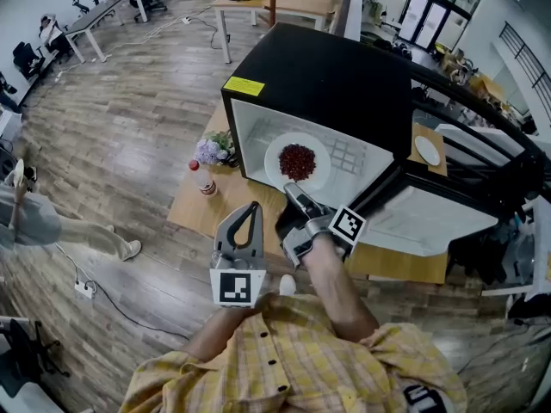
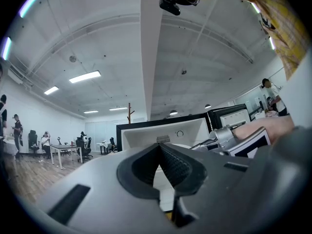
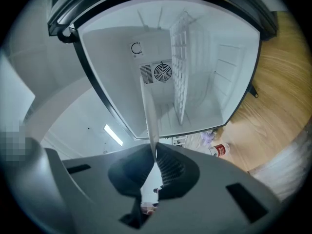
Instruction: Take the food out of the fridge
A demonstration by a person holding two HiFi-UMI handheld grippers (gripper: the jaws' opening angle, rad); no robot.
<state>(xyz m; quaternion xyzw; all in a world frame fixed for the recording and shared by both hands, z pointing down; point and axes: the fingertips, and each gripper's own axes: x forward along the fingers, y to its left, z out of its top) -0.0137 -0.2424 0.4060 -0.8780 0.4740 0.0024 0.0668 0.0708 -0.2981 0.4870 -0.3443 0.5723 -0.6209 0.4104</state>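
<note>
A white plate [image 1: 276, 164] carries a heap of red food [image 1: 297, 160] and hangs at the mouth of the open black fridge [image 1: 327, 76]. My right gripper [image 1: 294, 190] is shut on the plate's near rim. In the right gripper view the plate [image 3: 148, 106] runs edge-on as a thin white strip into the closed jaws, with the fridge's white interior and wire shelf [image 3: 183, 57] behind it. My left gripper [image 1: 255, 207] is held lower left of the plate, shut, with nothing in it. The left gripper view shows its pads [image 2: 171, 165] pressed together, facing the fridge [image 2: 146, 133].
The fridge stands on a low wooden table [image 1: 202, 209], its door [image 1: 413, 218] swung open to the right. A red-capped bottle [image 1: 205, 181] and a bunch of flowers [image 1: 213, 149] sit left of the fridge. A small white dish [image 1: 427, 151] lies at its right.
</note>
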